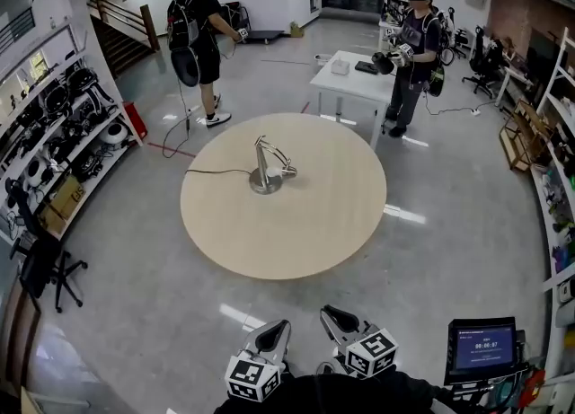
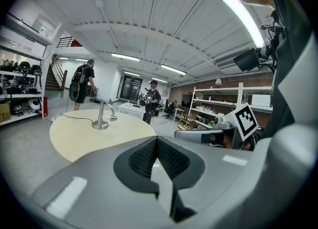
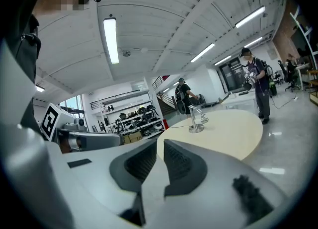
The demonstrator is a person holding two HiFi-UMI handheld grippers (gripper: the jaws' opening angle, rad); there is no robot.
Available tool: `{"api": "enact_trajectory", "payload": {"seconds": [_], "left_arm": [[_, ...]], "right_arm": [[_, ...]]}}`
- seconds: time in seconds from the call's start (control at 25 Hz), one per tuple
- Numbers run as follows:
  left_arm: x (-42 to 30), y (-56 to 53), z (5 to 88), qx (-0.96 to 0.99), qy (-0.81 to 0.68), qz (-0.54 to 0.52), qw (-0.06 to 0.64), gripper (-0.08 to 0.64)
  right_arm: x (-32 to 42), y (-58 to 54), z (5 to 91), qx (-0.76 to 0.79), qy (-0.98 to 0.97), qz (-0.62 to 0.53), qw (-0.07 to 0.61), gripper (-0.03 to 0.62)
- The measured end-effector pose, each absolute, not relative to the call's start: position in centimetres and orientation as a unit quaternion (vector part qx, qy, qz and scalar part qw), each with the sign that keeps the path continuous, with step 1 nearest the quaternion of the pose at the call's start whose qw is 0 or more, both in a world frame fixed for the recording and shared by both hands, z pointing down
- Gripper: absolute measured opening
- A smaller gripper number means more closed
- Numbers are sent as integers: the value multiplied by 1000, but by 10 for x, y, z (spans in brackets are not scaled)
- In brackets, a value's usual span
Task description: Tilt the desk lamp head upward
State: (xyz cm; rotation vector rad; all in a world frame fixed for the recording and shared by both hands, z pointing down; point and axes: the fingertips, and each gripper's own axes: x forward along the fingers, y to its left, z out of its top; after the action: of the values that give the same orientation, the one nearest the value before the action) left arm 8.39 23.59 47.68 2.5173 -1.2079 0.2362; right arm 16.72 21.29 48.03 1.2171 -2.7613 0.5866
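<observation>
The round, pale wooden table [image 1: 305,224] fills the middle of a grey floor [image 1: 162,313], and everything else is placed around it. To the table's left, storage shelves [image 1: 54,134] run along the wall, packed with dark gear, and a black office chair [image 1: 45,268] stands in front of them. Beyond the table's far edge is a smaller white table [image 1: 355,80] with a few small items on top. One person [image 1: 199,35] stands past the table's far left side, facing away. A second person [image 1: 413,53] stands at the white table's right end, beyond the round table's far right.

On the near side of the table, apart from its edge, both tools are held side by side and aimed across it. The left hand-held gripper [image 2: 156,139] has its jaws together with nothing between them. The right hand-held gripper [image 3: 160,143] has its jaws drawn in to a thin slit, also empty. Neither touches the table or anything on it. A small dark screen [image 1: 482,349] sits off the table's near right side.

The desk lamp [image 1: 261,159] stands on the table top, a little left of centre and toward the far half. Its round metal base [image 1: 265,184] rests flat, the post rises upright, and the arm bends over to the right. The lamp head [image 1: 288,171] hangs low, angled down at the table top just right of the base. A thin black cord [image 1: 216,171] runs from the base to the table's left edge.
</observation>
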Motion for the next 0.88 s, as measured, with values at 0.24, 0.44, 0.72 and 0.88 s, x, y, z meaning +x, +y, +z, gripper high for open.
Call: {"api": "enact_trajectory", "payload": {"seconds": [0.24, 0.44, 0.72, 0.88], "left_arm": [[62, 181, 468, 905, -387, 70, 162, 6], [27, 130, 476, 913, -369, 57, 164, 6], [-23, 90, 484, 917, -350, 47, 186, 6], [-40, 77, 491, 917, -340, 48, 205, 6]], "right_arm": [[152, 165, 475, 444, -875, 187, 38, 28], [124, 120, 484, 474, -860, 187, 38, 28], [78, 87, 489, 495, -844, 198, 60, 28], [60, 76, 491, 501, -836, 215, 64, 27]]}}
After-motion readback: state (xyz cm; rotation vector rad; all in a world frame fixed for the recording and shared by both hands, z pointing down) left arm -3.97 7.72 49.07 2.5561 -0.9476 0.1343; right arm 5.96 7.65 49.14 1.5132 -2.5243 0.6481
